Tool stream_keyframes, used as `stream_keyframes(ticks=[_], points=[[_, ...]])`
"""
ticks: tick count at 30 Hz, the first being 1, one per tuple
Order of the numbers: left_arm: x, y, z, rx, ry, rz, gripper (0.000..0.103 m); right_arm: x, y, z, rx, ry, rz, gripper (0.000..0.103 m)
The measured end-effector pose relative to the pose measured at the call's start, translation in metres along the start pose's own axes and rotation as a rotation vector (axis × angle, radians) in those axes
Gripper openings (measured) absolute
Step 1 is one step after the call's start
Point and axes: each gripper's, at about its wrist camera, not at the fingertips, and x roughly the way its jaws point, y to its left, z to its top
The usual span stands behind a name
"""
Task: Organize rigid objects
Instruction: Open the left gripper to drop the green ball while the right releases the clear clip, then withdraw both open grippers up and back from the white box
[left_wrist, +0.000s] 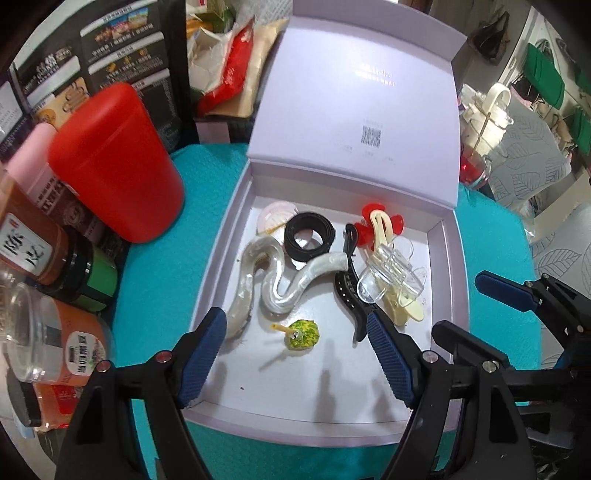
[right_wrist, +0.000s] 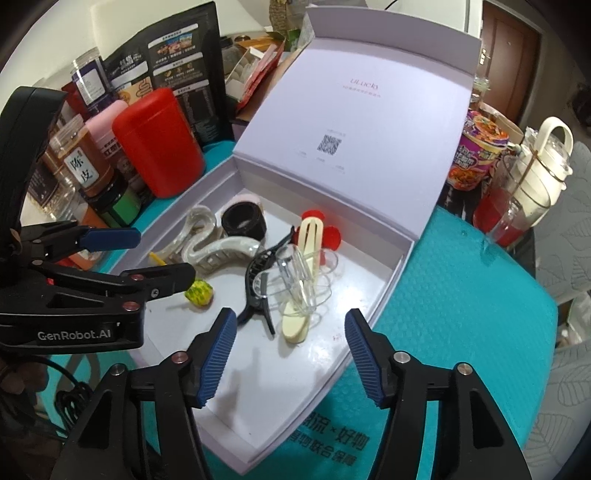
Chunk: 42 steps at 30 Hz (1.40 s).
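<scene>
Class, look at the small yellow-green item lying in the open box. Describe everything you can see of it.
The small yellow-green mottled lump with a yellow stick looks like a little hair clip or charm, rounded, speckled green on yellow, glossy like plastic or resin. A short yellow peg juts from one side, and a small pale metallic bit sits near its middle. It lies loose on the white floor of the open lilac gift box, near the front, apart from the pearly wavy hair clip behind it. Nothing grips or touches it.
</scene>
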Motion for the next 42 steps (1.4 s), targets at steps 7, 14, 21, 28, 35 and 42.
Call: stream_keyframes(ticks=[7, 14, 21, 28, 35, 42], points=[[-0.038, 0.005, 0.011, -0.015, -0.082, 0.021, 0.079, -0.033, 0.007, 0.013, -0.004, -0.075, -0.022, 0.078], [-0.083, 0.001, 0.017, -0.005, -0.174, 0.045, 0.079, -0.078, 0.011, 0.021, 0.005, -0.163, -0.05, 0.08], [-0.13, -0.006, 0.01, -0.007, -0.242, 0.065, 0.079, -0.125, 0.019, 0.021, 0.0, -0.233, -0.066, 0.081], [-0.175, -0.02, -0.006, 0.007, -0.298, 0.08, 0.079, -0.171, 0.027, 0.008, -0.004, -0.286, -0.068, 0.081], [-0.213, -0.035, -0.035, 0.007, -0.341, 0.104, 0.079, -0.21, 0.033, -0.014, -0.012, -0.318, -0.067, 0.081], [-0.246, -0.054, -0.073, -0.01, -0.368, 0.128, 0.079, -0.245, 0.039, -0.049, -0.037, -0.339, -0.051, 0.081]])
